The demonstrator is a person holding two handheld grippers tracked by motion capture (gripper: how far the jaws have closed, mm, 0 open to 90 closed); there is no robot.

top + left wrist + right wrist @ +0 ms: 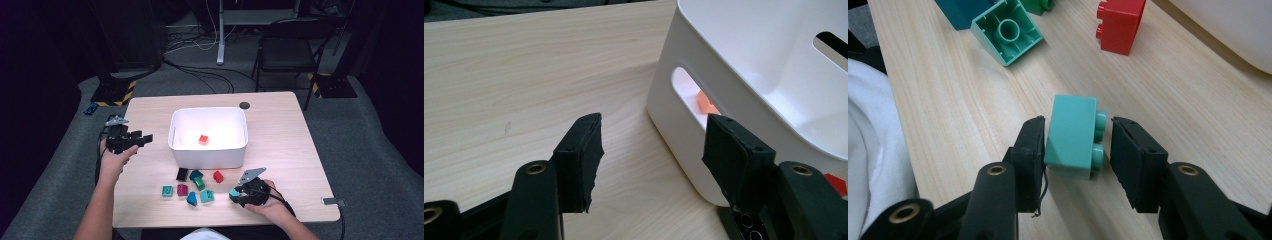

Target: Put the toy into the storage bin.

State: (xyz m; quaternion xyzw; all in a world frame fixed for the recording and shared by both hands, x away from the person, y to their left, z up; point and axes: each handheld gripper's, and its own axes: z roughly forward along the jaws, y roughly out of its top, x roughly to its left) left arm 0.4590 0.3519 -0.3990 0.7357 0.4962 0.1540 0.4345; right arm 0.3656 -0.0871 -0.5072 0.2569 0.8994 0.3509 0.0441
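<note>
1. Bench of pale wood carries a white bin at its middle, with one red-orange block lying inside.
2. Right gripper, at the near right of the bench, straddles a light teal block lying on its side on the wood; the left pad touches it, while a small gap shows between its studs and the other pad, so it is not yet clamped.
3. Left gripper hangs released and empty just beside the bin's left wall.
4. Loose blocks lie in front of the bin, among them a red block and an upturned green block.
</note>
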